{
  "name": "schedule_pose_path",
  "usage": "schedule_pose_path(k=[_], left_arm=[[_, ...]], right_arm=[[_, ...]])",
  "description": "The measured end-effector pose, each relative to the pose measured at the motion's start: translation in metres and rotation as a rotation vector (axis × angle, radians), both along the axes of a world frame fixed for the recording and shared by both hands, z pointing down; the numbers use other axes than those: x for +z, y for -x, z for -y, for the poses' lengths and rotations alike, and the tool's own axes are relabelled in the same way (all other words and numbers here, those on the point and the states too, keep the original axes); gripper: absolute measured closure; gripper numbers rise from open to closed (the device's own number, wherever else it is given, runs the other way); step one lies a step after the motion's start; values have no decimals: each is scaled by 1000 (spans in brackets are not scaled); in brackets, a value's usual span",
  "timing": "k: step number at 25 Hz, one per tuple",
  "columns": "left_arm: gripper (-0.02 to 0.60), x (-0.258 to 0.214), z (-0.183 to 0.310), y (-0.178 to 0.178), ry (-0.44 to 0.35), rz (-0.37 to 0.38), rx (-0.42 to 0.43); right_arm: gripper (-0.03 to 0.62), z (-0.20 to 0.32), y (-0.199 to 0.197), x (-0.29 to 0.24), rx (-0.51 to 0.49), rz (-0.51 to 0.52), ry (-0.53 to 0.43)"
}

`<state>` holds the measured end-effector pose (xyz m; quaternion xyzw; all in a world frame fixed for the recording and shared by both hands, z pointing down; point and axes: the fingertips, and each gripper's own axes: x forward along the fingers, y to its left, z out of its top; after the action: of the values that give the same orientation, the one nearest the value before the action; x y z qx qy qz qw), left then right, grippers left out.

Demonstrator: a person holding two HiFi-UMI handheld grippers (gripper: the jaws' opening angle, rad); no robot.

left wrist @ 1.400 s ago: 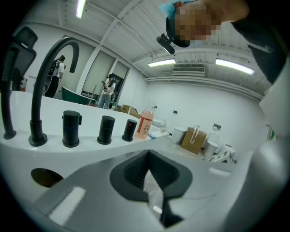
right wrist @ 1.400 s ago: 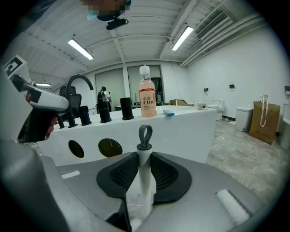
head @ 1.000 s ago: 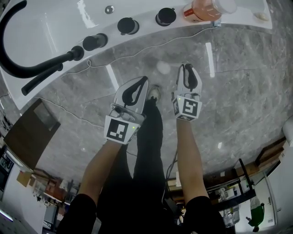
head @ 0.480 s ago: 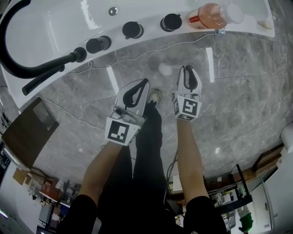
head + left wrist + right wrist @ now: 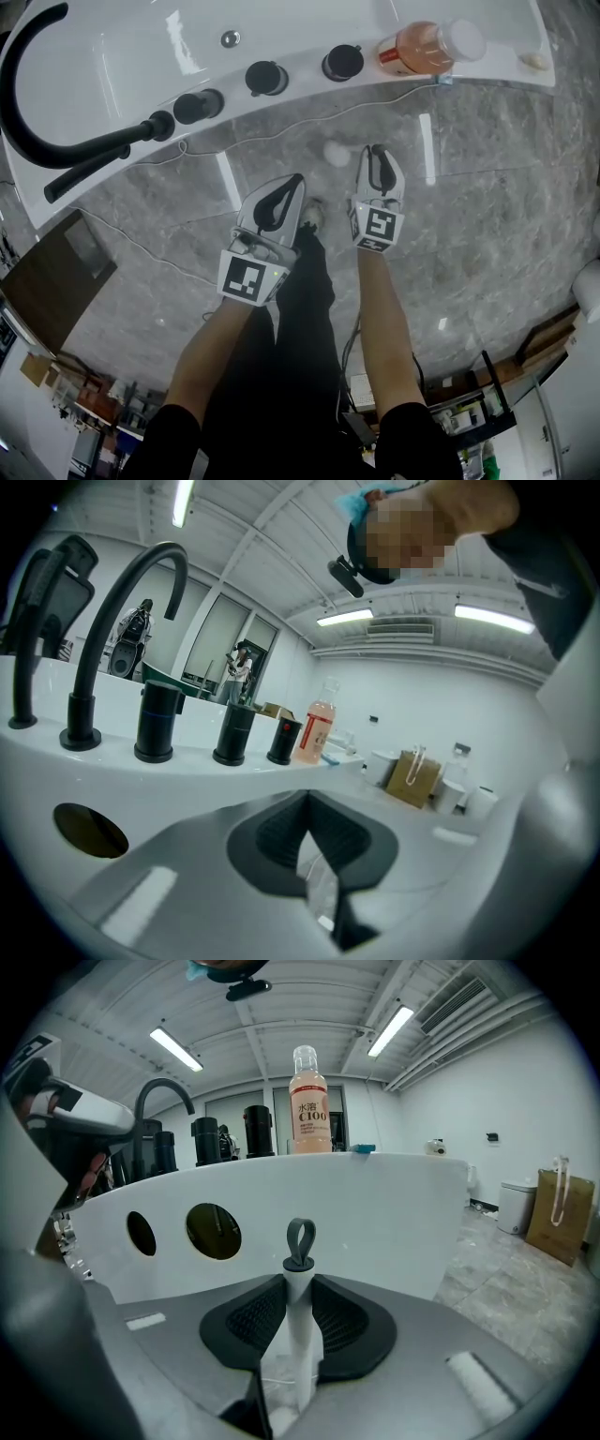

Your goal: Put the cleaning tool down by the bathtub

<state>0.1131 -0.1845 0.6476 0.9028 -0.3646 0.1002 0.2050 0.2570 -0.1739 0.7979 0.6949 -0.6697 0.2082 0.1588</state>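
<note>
My right gripper (image 5: 376, 161) (image 5: 298, 1286) is shut on the cleaning tool's white handle (image 5: 300, 1321), whose grey hanging loop (image 5: 300, 1239) sticks out past the pads. It points at the white bathtub wall (image 5: 394, 1208) from close by, over the marble floor. The tool's working end is hidden. Beside it, my left gripper (image 5: 286, 192) (image 5: 307, 803) has its jaws shut with nothing in them, also facing the bathtub rim (image 5: 300, 33) (image 5: 112, 780).
On the rim stand a curved black faucet (image 5: 23, 127), three black knobs (image 5: 265, 77) and a bottle of orange liquid (image 5: 427, 45) (image 5: 309, 1115). A brown board (image 5: 56, 281) lies on the floor at left, and a thin cable (image 5: 169, 251) runs along it. The person's black-trousered legs (image 5: 302, 319) are below.
The view has shifted slightly. Both grippers stay close to the tub, the right one a little nearer, still gripping the tool's handle.
</note>
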Motion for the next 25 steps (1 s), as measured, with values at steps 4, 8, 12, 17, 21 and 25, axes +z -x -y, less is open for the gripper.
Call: schedule_pose_path(k=[4,8,12,17,21,25], left_arm=[[574,5,2,2,-6,2,-2],[574,15,1,9,5,13,-9],[574,14,4,11,-7,2,-24],[574,17,7,13,11,2,-31],[574,19,13,11,19,-6,-36],[574,19,18,11,15,-15,-46]], right_arm=[[505,1,2,12,-1,1,3],[505,6,4,15,0,2,-4],[505,16,4,18,-1,4,-2],[505,28,2,22,-3,7,5],[505,40,2,26,-11,10,9],[505,52,3,32,-23,9,13]])
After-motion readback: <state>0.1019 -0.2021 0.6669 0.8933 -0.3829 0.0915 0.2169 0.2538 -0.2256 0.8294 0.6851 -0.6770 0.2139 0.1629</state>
